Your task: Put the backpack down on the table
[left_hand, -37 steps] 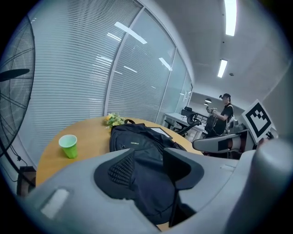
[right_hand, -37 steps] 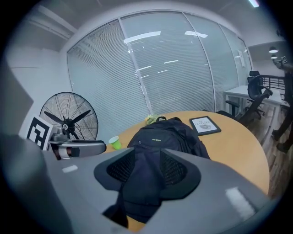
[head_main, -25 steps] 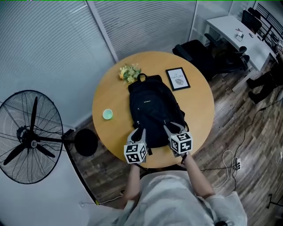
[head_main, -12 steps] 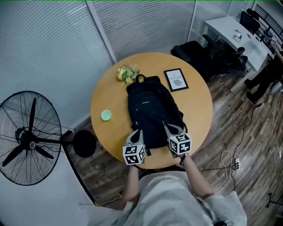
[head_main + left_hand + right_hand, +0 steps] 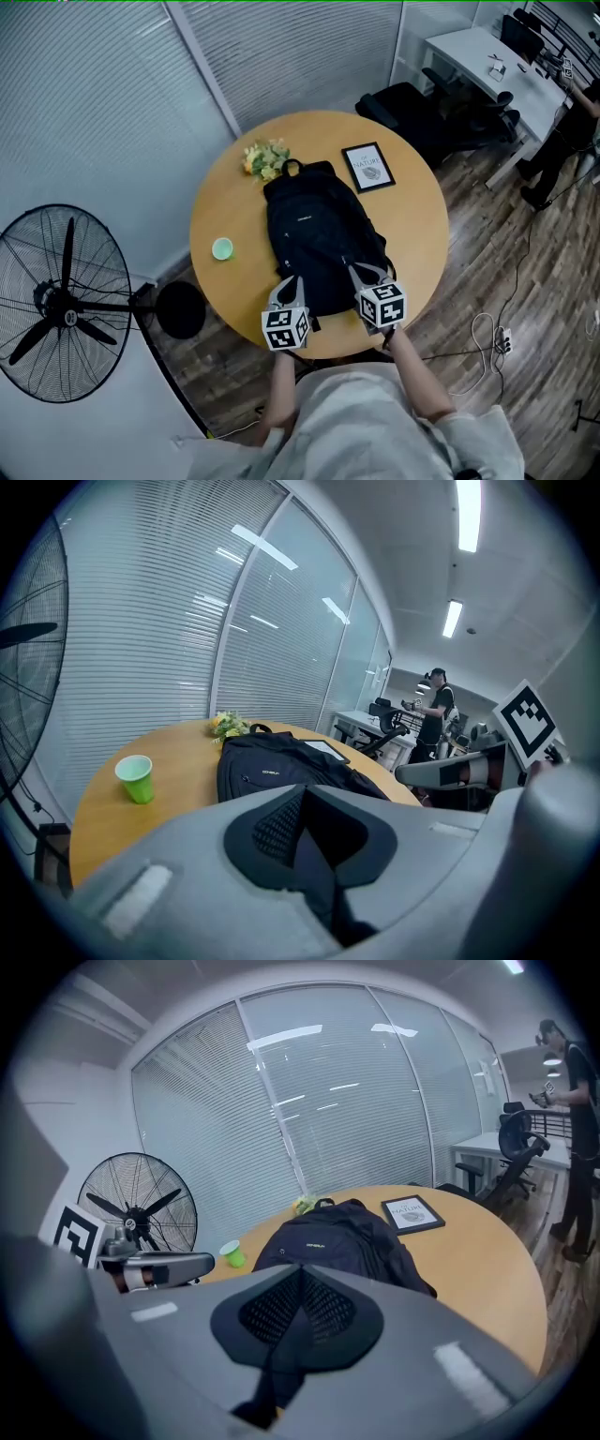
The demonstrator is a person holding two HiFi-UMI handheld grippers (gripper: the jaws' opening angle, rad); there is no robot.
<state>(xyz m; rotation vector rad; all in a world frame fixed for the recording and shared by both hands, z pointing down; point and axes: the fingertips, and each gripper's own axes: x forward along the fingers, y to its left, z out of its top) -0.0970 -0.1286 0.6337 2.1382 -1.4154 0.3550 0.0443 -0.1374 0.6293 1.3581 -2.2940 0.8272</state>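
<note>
While left tool (image 5: 292, 282) and right tool (image 5: 362, 274) are closed, black fabric backpack (image 5: 314, 225) lies flat.

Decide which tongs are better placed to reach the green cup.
Left. The left tongs sit at the backpack on the side of the green cup; the right tongs would probably cross the backpack.

This was an office. Glass partition walls (image 5: 300, 56) hung with slatted blinds filled the upper frame. A white desk (image 5: 473, 52) with a black swivel chair (image 5: 517, 1138) stood at the upper right. A round wooden counter (image 5: 422, 225) sat on plank flooring (image 5: 534, 281) under ceiling strip lights (image 5: 466, 513).
</note>
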